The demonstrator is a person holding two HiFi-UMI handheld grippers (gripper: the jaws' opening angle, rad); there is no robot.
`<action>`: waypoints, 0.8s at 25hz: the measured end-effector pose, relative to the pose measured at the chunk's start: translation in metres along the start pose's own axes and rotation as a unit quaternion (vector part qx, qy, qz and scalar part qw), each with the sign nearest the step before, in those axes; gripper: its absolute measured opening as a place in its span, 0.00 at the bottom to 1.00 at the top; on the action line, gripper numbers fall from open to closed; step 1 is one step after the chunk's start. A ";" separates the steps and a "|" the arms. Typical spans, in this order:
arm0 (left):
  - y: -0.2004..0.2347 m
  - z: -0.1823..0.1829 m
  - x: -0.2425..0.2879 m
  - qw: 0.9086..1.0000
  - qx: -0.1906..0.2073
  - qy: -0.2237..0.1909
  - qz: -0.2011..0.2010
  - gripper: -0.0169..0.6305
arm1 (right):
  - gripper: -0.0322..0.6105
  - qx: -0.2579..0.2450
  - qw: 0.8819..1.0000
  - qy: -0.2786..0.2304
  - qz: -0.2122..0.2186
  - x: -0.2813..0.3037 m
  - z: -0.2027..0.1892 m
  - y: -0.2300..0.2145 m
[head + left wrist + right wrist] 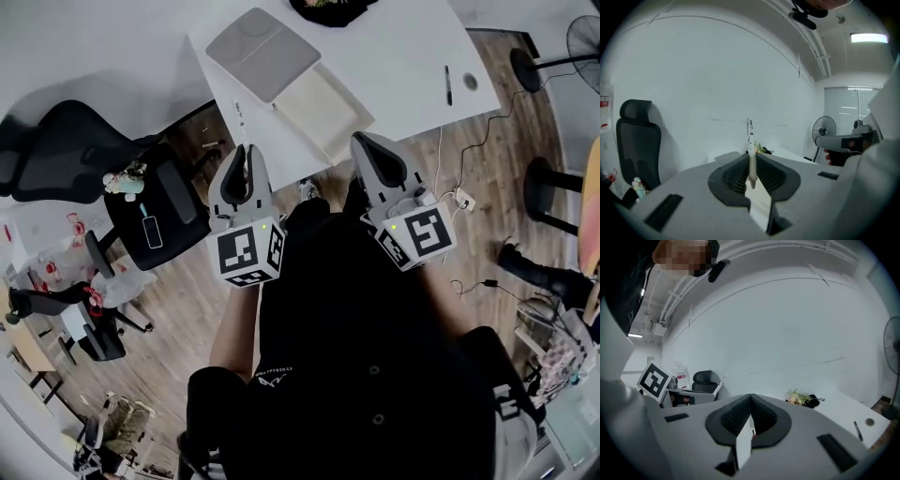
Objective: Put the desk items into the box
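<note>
Left hand-held gripper [250,152]: jaws pressed on a white pen [750,140], clamped near its lower end. The pen stands upright between the pads, its upper length projecting well clear of the jaw tips. From the head view, the pen [239,118] lies over the near left edge of the counter [403,56], just beside the box [323,112] but outside it.

Right hand-held gripper [362,141]: jaw tips pressed together [750,397]. A pale sliver shows in the gap below the tips; it appears to be background seen through the gap rather than a held item, though the view is not conclusive.

Box: open, shallow, cream interior, at the near edge of the counter between the two grippers' tips. Its grey lid [262,52] lies folded back on the far side, flat on the counter.

Other items on the counter: a black pen [448,84] near the right edge, with a small round object [470,82] just beside it. A dark item [328,9] sits at the far edge.

Beside the counter, left: a black office chair [56,150].
</note>
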State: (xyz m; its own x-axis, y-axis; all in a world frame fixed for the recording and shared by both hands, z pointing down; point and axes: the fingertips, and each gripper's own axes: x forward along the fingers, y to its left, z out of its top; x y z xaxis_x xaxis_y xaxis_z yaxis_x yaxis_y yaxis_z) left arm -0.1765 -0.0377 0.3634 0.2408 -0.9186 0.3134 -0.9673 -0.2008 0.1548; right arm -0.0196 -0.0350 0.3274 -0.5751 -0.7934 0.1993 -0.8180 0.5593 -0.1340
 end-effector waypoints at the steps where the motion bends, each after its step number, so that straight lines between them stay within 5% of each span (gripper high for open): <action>1: -0.002 0.004 -0.003 1.000 -0.003 -0.004 -0.005 0.11 | 0.05 0.001 1.000 -0.002 -0.002 -0.002 0.001 0.000; 9: -0.023 0.032 -0.031 0.998 -0.009 -0.046 -0.029 0.11 | 0.05 0.009 1.000 -0.015 -0.010 -0.012 0.007 -0.006; 20: -0.028 0.018 -0.033 0.999 -0.015 -0.036 -0.026 0.11 | 0.05 0.009 1.000 -0.020 -0.016 -0.009 0.008 -0.009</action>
State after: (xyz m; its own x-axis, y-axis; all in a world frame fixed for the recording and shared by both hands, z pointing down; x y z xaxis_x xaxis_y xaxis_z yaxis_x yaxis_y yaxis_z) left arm -0.1586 -0.0083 0.3316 0.2831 -0.9295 0.2363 -0.9507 -0.2395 0.1968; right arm -0.0076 -0.0346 0.3192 -0.5476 -0.8202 0.1657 -0.8361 0.5289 -0.1453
